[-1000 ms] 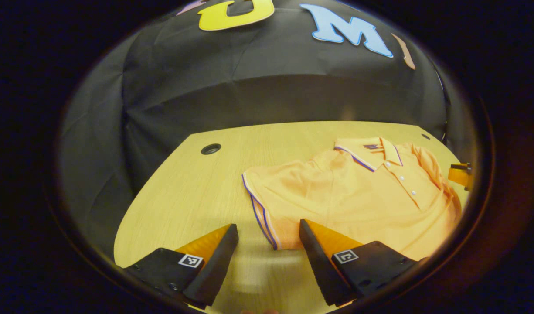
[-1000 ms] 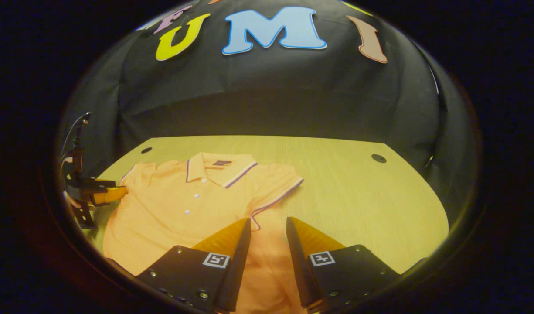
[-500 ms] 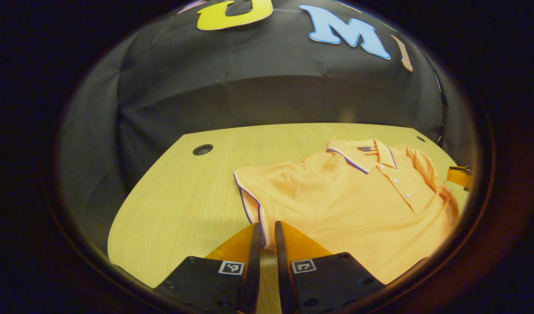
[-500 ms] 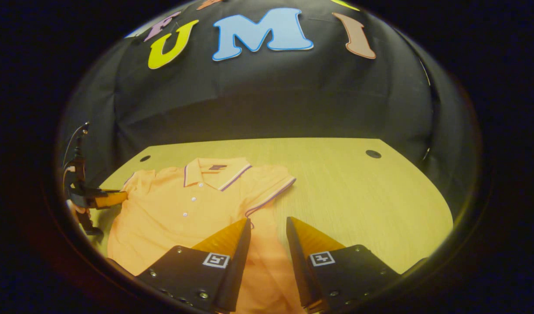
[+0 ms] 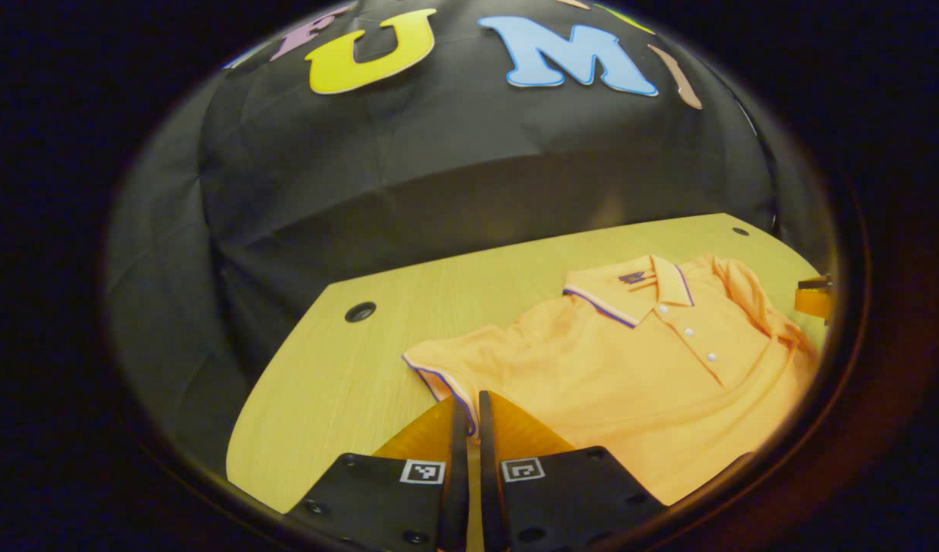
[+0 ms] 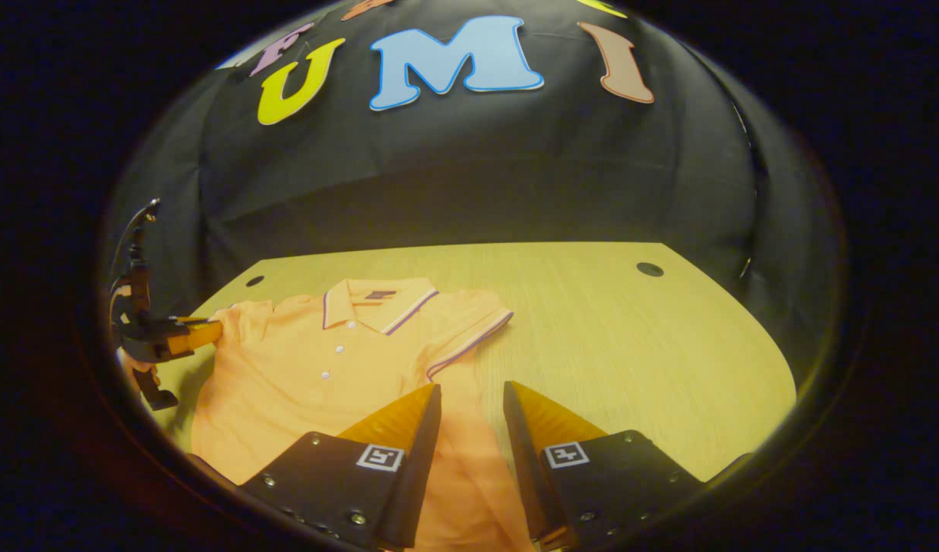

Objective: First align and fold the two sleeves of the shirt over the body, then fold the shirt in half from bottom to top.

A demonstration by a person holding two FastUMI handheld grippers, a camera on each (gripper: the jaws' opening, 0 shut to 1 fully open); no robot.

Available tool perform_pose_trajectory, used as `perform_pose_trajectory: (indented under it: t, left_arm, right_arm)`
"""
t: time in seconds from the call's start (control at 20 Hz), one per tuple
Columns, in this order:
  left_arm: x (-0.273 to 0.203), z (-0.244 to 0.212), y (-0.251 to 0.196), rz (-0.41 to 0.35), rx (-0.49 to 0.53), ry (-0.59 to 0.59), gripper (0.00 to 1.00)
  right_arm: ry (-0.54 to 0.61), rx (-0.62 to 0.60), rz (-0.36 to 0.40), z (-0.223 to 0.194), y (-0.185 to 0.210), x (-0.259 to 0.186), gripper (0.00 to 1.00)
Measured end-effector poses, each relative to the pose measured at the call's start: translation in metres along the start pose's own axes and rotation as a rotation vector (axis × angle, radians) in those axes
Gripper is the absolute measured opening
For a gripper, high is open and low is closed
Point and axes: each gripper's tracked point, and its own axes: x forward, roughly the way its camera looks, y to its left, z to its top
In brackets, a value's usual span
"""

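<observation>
The orange short-sleeved polo shirt with purple-and-white trim [image 6: 316,368] lies face up on the light wooden surface [image 6: 630,345], collar toward the booth wall, body spread flat and unfolded. The left hand-held gripper [image 5: 467,410] has its fingers pressed together on the striped cuff of the left sleeve [image 5: 446,368], pinching the fabric edge between them; in the right gripper view this same gripper appears at the far side of the shirt, holding the sleeve slightly off the surface. The right hand-held gripper [image 6: 471,399] has its fingers spread, with the shirt's side edge just below the right sleeve [image 6: 469,326] lying between them; contact with the fabric cannot be confirmed, and nothing is clamped. Task progress is judged as early: neither sleeve is yet folded over the body, and the bottom-to-top fold has not begun. Remaining steps: grip the right sleeve, fold both sleeves inward in alignment, then fold the hem up to the collar.
</observation>
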Motion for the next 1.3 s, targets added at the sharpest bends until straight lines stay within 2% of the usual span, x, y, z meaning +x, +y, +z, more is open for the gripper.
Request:
perform_pose_trajectory:
  t: [0.05, 0.1, 0.2, 0.25, 0.35, 0.45, 0.55, 0.6, 0.7, 0.75, 0.8, 0.85, 0.95, 1.0, 1.2, 1.3]
  left_arm:
    - [-0.004, 0.011, -0.012, -0.017, 0.024, -0.019, 0.12]
    - [-0.006, 0.019, -0.028, -0.039, 0.044, -0.033, 0.17]
    - [-0.008, 0.028, -0.060, -0.091, 0.064, -0.046, 0.16]
    - [-0.008, 0.030, -0.076, -0.118, 0.069, -0.047, 0.12]
    - [-0.008, 0.030, -0.103, -0.160, 0.077, -0.045, 0.16]
    - [-0.009, 0.023, -0.126, -0.202, 0.070, -0.020, 0.17]
    - [-0.007, 0.009, -0.141, -0.236, 0.047, 0.026, 0.13]
    - [-0.006, 0.001, -0.149, -0.249, 0.035, 0.047, 0.17]
    - [-0.002, -0.006, -0.155, -0.256, 0.017, 0.067, 0.13]
    - [-0.002, -0.006, -0.155, -0.254, 0.016, 0.069, 0.16]
    - [-0.003, -0.007, -0.159, -0.266, 0.015, 0.070, 0.22]
    - [-0.005, -0.007, -0.163, -0.286, 0.014, 0.072, 0.31]
    - [-0.012, -0.007, -0.173, -0.329, -0.002, 0.080, 0.48]
    - [-0.016, -0.008, -0.175, -0.334, -0.008, 0.085, 0.58]
    - [-0.041, 0.000, -0.168, -0.318, -0.076, 0.071, 0.94]
    - [-0.057, 0.006, -0.155, -0.281, -0.088, 0.050, 0.97]
  right_arm:
    - [0.002, 0.007, 0.002, -0.002, 0.000, -0.001, 0.52]
    - [0.004, 0.012, 0.003, -0.004, 0.000, -0.002, 0.52]
    - [0.010, 0.017, 0.000, -0.007, -0.002, -0.004, 0.52]
    - [0.011, 0.016, -0.005, -0.008, -0.004, -0.006, 0.52]
    - [0.010, 0.016, -0.015, -0.008, -0.009, -0.009, 0.52]
    - [0.003, 0.025, -0.023, -0.007, -0.014, -0.015, 0.52]
    - [0.004, 0.032, -0.030, -0.010, -0.018, -0.018, 0.52]
    - [0.008, 0.033, -0.033, -0.012, -0.020, -0.019, 0.48]
    - [0.015, 0.036, -0.035, -0.016, -0.023, -0.021, 0.52]
    - [0.016, 0.038, -0.035, -0.016, -0.024, -0.022, 0.48]
    - [0.017, 0.042, -0.034, -0.017, -0.024, -0.023, 0.52]
    - [0.016, 0.046, -0.032, -0.017, -0.025, -0.024, 0.48]
    - [0.012, 0.053, -0.027, -0.016, -0.024, -0.027, 0.48]
    - [0.008, 0.054, -0.026, -0.017, -0.024, -0.029, 0.52]
    - [-0.011, 0.046, -0.023, -0.015, -0.026, -0.047, 0.52]
    - [-0.024, 0.046, -0.020, -0.015, -0.026, -0.061, 0.68]
